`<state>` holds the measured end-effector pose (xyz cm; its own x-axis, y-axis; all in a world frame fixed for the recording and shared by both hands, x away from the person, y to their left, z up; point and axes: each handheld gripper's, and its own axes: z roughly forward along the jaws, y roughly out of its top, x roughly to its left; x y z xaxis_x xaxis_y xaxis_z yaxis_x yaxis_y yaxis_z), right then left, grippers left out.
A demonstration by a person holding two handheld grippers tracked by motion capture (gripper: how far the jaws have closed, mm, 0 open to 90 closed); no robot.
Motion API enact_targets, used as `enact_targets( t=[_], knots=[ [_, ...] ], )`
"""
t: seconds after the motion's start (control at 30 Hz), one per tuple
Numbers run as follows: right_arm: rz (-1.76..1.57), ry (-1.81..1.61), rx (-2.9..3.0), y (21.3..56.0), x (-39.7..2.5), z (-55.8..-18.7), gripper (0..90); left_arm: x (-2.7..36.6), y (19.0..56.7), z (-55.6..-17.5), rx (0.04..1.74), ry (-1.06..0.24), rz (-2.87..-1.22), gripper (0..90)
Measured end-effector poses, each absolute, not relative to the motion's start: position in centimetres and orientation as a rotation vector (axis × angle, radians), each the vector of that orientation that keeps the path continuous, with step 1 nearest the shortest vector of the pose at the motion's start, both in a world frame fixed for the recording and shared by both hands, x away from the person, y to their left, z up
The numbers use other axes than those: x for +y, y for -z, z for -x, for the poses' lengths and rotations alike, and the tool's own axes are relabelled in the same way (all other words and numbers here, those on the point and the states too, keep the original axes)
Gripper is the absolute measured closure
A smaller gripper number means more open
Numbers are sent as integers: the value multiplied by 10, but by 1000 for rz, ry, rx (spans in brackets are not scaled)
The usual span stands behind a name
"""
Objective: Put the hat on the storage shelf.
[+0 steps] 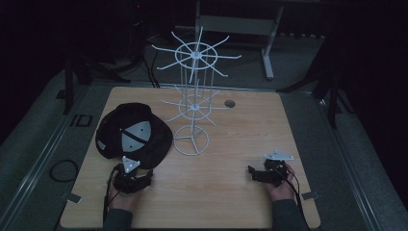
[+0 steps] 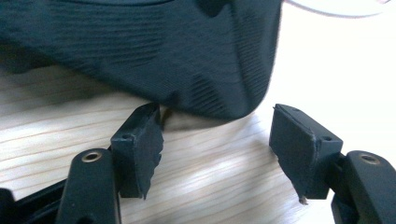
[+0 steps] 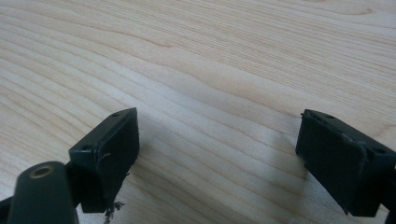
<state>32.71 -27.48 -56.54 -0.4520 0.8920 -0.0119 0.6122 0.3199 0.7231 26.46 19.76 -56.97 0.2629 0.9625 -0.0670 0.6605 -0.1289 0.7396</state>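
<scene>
Left gripper [image 2: 217, 154], fingers wide, noses at the cap [image 2: 154, 51]; right gripper [image 3: 219, 163] gapes empty. Floppy brim probably slips.

The high view is dim, its surroundings nearly black. Both gripper views are bright; glare whitens the desk [image 2: 327, 60] at upper right. Near jaws look slightly soft.

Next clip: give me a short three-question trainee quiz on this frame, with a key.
1. True or false: the left tool is shut on the black cap.
2. What stands on the table right of the cap? A) white wire rack B) mug C) box
3. What lies between the right tool's open jaws?

Key: 1 false, it is open just short of the cap's edge. 2 A, the rack. 3 Bare wood.
</scene>
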Motion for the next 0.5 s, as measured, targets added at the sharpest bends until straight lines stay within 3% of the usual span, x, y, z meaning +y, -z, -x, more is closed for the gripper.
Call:
enact_targets(
  t=[0.33, 0.5],
  knots=[
    [-1331, -923, 2181, 565, -275, -327, 131, 194, 570, -274, 1545, -489, -1702, 411],
    [-1331, -923, 2182, 565, -275, -327, 131, 197, 571, -277, 1583, -460, -1642, 483]
  ],
)
